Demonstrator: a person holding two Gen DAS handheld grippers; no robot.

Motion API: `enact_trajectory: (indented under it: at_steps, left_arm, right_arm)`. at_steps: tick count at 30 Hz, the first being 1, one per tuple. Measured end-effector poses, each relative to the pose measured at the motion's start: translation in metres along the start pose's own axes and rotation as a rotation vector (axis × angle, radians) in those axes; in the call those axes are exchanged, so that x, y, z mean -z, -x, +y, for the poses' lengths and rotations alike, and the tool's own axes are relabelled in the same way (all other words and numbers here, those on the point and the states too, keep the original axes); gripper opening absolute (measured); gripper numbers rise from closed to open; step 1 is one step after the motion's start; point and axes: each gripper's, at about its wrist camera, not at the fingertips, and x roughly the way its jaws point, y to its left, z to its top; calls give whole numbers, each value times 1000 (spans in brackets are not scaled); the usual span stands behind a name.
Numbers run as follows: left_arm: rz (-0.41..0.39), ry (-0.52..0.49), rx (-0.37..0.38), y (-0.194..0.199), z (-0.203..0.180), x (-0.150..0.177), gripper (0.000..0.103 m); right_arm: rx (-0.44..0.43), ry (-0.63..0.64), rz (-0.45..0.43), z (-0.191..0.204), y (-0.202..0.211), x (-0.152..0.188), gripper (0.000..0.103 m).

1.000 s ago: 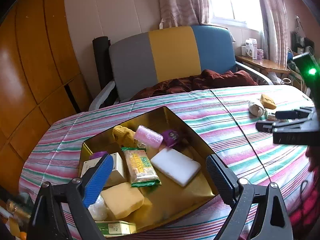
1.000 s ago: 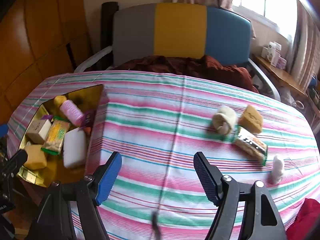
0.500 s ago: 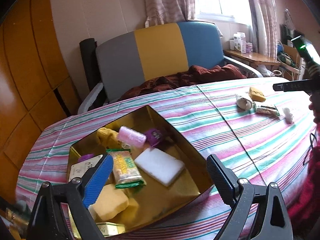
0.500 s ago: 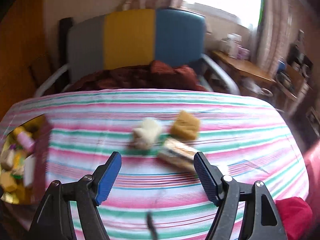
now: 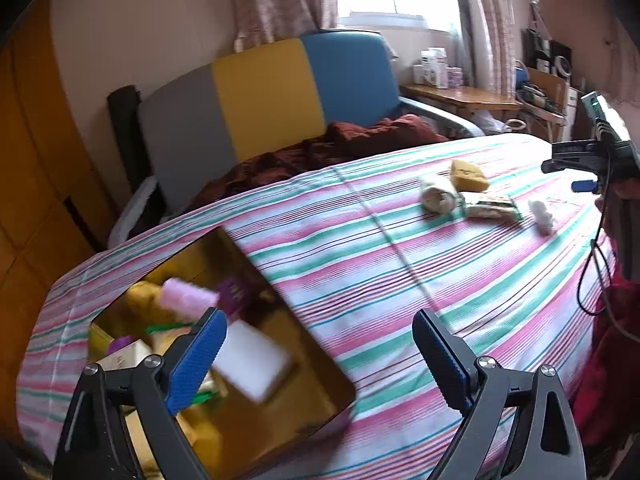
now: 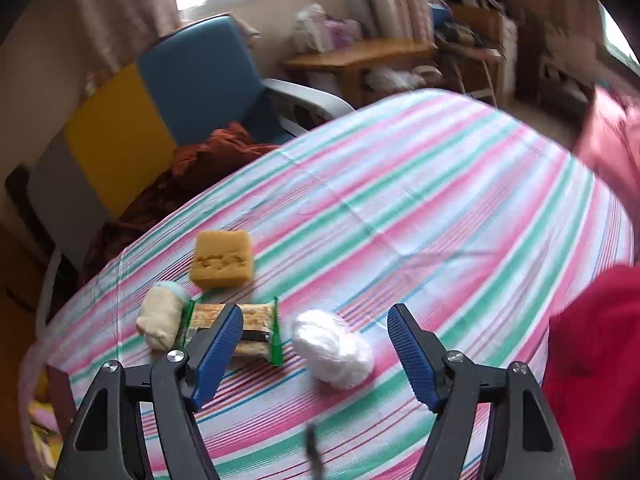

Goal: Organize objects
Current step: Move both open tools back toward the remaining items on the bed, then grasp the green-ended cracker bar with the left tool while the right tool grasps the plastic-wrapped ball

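White wad (image 6: pixel 332 348) between right claw (image 6: pixel 316 346) jaws

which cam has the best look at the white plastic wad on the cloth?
Right wrist. The wad lies close and large between the open tool's fingers, touching nothing, beside the snack bar. Left wrist shows it only as a small, blurred white lump far off, near the right tool.

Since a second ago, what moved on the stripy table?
The right tongs swung away from the gold tray over to the loose things, and now frame the white plastic wad. The left tongs drifted a little toward the bare cloth. Nothing was grabbed or dropped: both stay open and empty. The sponge, snack bar and rolled sock stayed put.
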Motion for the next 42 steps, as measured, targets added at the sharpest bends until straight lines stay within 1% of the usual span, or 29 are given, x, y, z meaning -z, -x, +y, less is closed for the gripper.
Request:
enact_trajectory:
  at_steps: [3, 6, 7, 12, 15, 17, 22, 27, 33, 39, 42]
  left_arm:
    - [5, -13, 56, -9, -14, -11, 95]
    - [31, 5, 128, -25, -28, -26, 95]
    - [39, 6, 142, -29, -33, -29, 95]
    - [73, -13, 194, -49, -55, -43, 94]
    - [89, -46, 211, -62, -69, -48, 94]
    - [91, -72, 217, -67, -77, -51, 92]
    - [88, -185, 262, -89, -99, -64, 91]
    - [105, -269, 336, -114, -124, -79, 91]
    - [91, -428, 380, -136, -160, -92, 91]
    - [37, -635, 419, -155, -195, -102, 92]
    - [43, -733, 437, -169, -210, -104, 93]
  right_arm:
    - [-9, -44, 13, -8, -1, 0, 76]
    - [-22, -46, 32, -9, -3, 2, 76]
    - [-26, -41, 40, -8, -5, 2, 76]
    - [-52, -58, 72, -11, -11, 2, 76]
    - [-62, -87, 82, -16, -13, 1, 76]
    - [-63, -105, 93, -20, -15, 2, 76]
    - [-92, -139, 102, -24, -17, 2, 76]
    - [-125, -153, 107, -25, -17, 2, 76]
    - [-168, -165, 115, -25, -17, 2, 76]
    - [-192, -163, 121, -24, -17, 2, 76]
    - [-196, -167, 124, -25, -18, 2, 76]
